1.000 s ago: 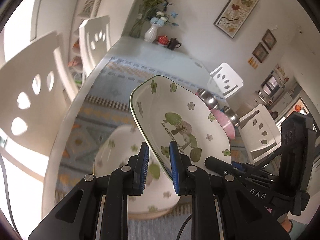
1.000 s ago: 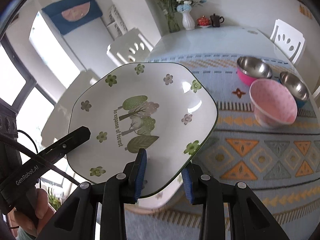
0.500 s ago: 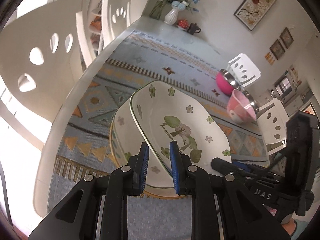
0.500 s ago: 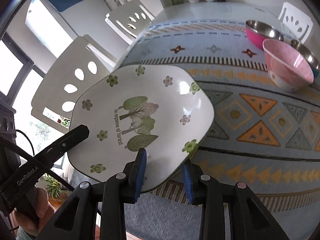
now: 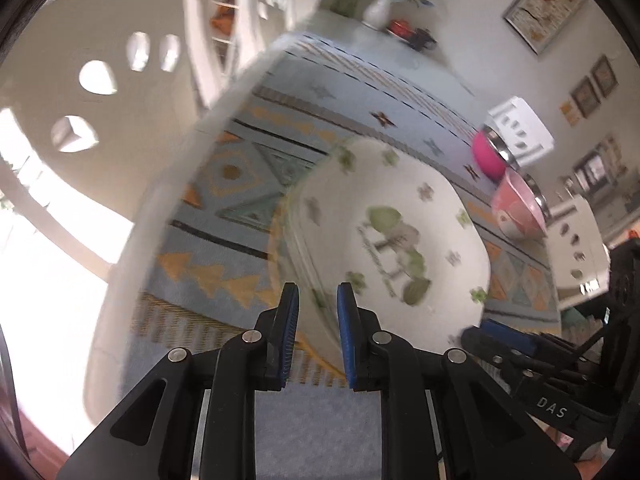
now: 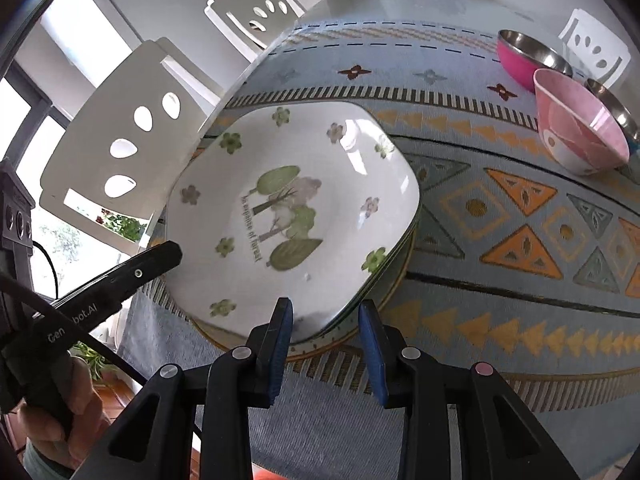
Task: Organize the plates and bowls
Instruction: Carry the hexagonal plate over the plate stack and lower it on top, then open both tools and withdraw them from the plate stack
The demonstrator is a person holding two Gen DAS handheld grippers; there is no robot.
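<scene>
Nearest the cameras, the right gripper (image 6: pixel 324 344) stands spread, its blue pads on either side of the near rim of the flowered plate (image 6: pixel 292 208) without visibly pressing it. The left gripper (image 5: pixel 318 332) is also parted around the plate's near edge, though that view is blurred and whether a pad touches the rim cannot be told.

The plate lies on top of a stack of plates (image 6: pixel 384 280) near the front edge of the desk (image 6: pixel 400 4), on a patterned cloth (image 6: pixel 520 216). It looks slightly askew on the plates below, so it may not be fully nested. If either gripper draws back at an angle, a pad could catch the rim and drag or tip the plate toward the desk's edge; a slide off the stack could chip it.

Farther off, the pink bowl (image 6: pixel 580 136) and the magenta steel bowl (image 6: pixel 528 56) stand touching or nearly so. Reaching for one carelessly could knock the other. A third steel bowl (image 6: pixel 612 104) sits just behind.
</scene>
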